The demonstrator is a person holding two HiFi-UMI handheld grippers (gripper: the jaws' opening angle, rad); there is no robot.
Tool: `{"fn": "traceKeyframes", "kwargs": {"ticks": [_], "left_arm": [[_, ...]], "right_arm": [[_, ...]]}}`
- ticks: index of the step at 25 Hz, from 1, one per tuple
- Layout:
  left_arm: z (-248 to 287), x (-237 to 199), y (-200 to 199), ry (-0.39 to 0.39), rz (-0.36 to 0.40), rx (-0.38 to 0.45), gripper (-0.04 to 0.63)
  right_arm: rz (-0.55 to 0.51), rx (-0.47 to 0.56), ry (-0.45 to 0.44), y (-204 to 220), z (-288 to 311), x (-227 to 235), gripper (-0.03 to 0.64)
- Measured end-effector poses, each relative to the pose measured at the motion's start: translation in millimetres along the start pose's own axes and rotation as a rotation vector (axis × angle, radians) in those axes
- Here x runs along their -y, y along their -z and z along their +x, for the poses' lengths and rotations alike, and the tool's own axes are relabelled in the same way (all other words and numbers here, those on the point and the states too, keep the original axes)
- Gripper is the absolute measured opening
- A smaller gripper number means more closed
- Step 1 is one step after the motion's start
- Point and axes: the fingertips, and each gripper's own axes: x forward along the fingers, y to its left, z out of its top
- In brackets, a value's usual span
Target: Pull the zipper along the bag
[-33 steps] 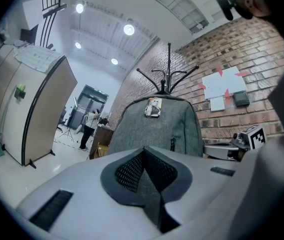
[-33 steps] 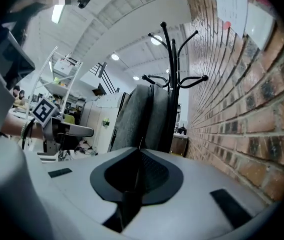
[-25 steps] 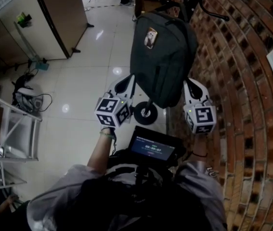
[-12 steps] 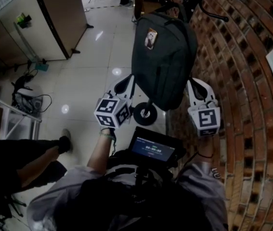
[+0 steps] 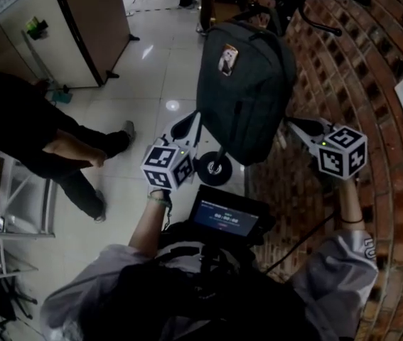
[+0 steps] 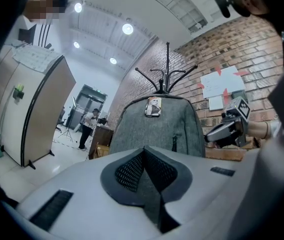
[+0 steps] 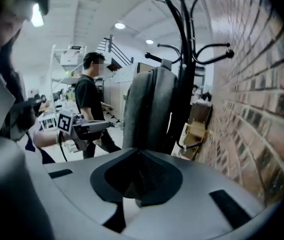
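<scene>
Bag [image 5: 240,91] hangs between left hand-held gripper [image 5: 187,121] and right hand-held gripper [image 5: 298,123]; both closed, empty.

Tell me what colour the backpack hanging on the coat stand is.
The backpack is grey, seen best in the left gripper view.

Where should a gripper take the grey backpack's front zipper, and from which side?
Probably the small dark zipper pull on the grey fabric backpack's front panel. Come straight in from the front, jaws pinching the tab's flat sides: it hangs down along a vertical zip, and the bag hangs upright with its front exposed.
</scene>
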Motion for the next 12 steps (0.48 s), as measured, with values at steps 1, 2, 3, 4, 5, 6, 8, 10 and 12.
{"fn": "traceKeyframes", "kwargs": {"ticks": [1,2,3,4,5,6,8,10,12], "left_arm": [[0,1,0,0.003,-0.001,-0.001,0.006],[1,3,1,0.008,-0.002,-0.002,0.006],[2,4,1,0.013,-0.003,-0.002,0.006],[3,6,1,0.018,-0.004,-0.003,0.006],[4,7,1,0.023,-0.006,-0.002,0.006],[4,9,0,0.028,-0.009,0.0,0.006],[5,12,0,0.038,-0.014,0.003,0.006],[6,15,1,0.047,-0.02,0.001,0.006],[7,17,2,0.054,-0.026,0.0,0.006]], "right_arm": [[0.055,-0.024,-0.013,-1,0,-1,0.003],[0.101,-0.043,-0.02,-1,0,-2,0.003],[0.139,-0.057,-0.025,-2,1,-3,0.003],[0.184,-0.066,-0.031,-3,1,-4,0.003],[0.244,-0.072,-0.042,-5,1,-4,0.003],[0.316,-0.079,-0.055,-6,0,-4,0.003],[0.46,-0.1,-0.069,-3,-2,0,0.003],[0.559,-0.126,-0.065,-2,-3,6,0.003],[0.627,-0.14,-0.079,-4,-3,10,0.003]]}}
